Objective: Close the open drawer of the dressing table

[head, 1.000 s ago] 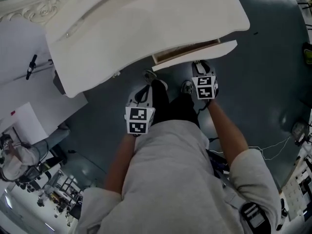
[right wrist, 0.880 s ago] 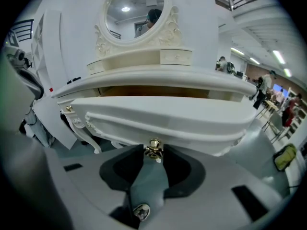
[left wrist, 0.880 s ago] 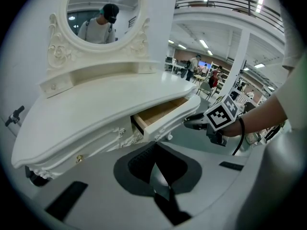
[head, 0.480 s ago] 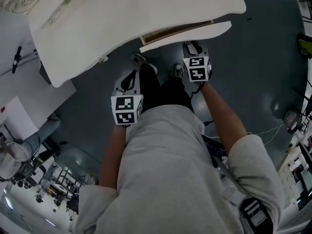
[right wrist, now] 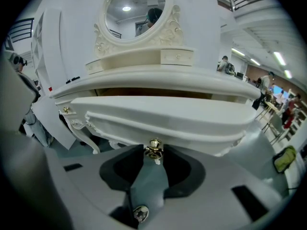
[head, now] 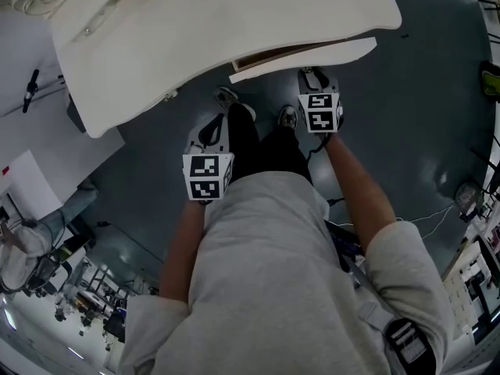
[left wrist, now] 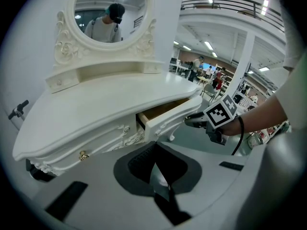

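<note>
Just at R gripper (right wrist: 154, 161): drawer knob (right wrist: 154, 150)

A large indoor hall used as a lab or workshop: a railed mezzanine (left wrist: 230, 3), ceiling strip lights (left wrist: 209, 45), people (left wrist: 197, 66) standing far behind, cables (head: 433, 219) across the dark polished floor (head: 437, 92).

My left tongs (left wrist: 156, 170) hang low in front of my left thigh, jaws pressed together with nothing between them, the marker cube (head: 208, 176) turned up toward my head. My left forearm (head: 183, 244) is bare and runs almost straight down to them. My right tongs (right wrist: 154, 159) reach farther forward than the left, jaws likewise closed tight, at the end of my bare right forearm (head: 359, 198), which is stretched out ahead of my body.
</note>
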Action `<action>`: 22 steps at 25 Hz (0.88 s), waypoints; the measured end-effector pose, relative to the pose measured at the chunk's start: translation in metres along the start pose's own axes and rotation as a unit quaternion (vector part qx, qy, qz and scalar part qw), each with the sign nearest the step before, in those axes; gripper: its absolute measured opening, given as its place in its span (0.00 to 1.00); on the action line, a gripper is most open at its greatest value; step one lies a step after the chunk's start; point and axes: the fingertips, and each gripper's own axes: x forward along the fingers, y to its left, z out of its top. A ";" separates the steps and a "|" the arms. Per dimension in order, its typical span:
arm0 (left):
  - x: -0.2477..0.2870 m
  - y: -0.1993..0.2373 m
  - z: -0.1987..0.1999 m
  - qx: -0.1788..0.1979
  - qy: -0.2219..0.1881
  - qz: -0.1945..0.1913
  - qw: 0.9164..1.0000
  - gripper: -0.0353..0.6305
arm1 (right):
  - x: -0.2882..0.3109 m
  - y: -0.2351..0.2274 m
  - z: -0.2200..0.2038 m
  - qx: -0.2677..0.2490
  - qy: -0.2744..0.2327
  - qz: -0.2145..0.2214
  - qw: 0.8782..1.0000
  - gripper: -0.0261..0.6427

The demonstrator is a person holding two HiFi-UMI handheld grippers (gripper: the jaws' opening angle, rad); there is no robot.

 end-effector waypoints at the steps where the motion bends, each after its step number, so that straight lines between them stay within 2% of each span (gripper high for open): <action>1: 0.000 -0.001 0.001 0.000 0.001 0.000 1.000 0.06 | 0.000 -0.001 0.000 0.000 0.000 0.000 1.000 0.24; 22: 0.018 0.014 0.022 0.035 0.012 -0.017 0.999 0.06 | 0.014 -0.005 0.018 0.010 -0.015 -0.016 1.000 0.24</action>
